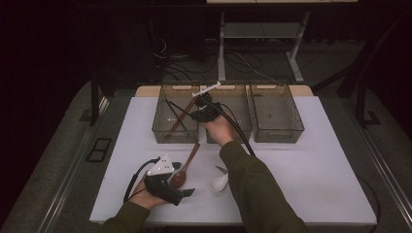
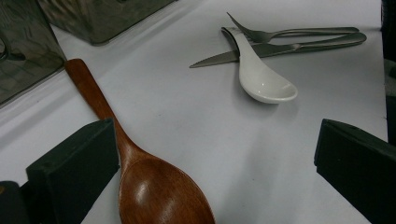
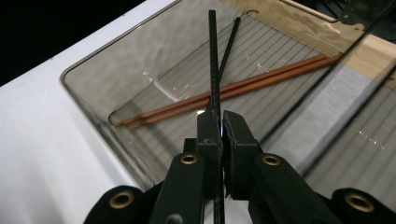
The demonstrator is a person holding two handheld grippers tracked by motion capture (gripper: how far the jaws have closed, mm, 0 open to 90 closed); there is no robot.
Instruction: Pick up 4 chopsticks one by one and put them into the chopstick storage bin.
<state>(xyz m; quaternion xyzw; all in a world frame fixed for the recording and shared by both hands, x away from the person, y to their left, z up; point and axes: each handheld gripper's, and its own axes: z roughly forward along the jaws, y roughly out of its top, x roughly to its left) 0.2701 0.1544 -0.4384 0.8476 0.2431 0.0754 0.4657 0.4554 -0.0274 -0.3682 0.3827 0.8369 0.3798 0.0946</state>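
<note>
Black chopsticks (image 3: 214, 70) in right gripper (image 3: 220, 135)

Table: a white top (image 1: 311, 160) carries three clear grey bins in a row along its far side.
Middle bin: (image 1: 240, 104) it stands between the other two, just beside each.
Right bin: (image 1: 277, 112) its ribbed floor is bare.
Brown chopsticks: (image 3: 224, 91) a pair lies slanted across the floor of the left bin.
Wooden spoon: (image 2: 140, 172) it lies on the near part of the top, bowl toward the near edge, handle toward the bins.
White spoon: (image 2: 261, 77) a ceramic soup spoon lies bowl up, its handle resting over the metal pieces.
Knife: (image 2: 280, 49) it lies flat, touching the fork.
Fork: (image 2: 289, 33) it lies alongside the knife.
</note>
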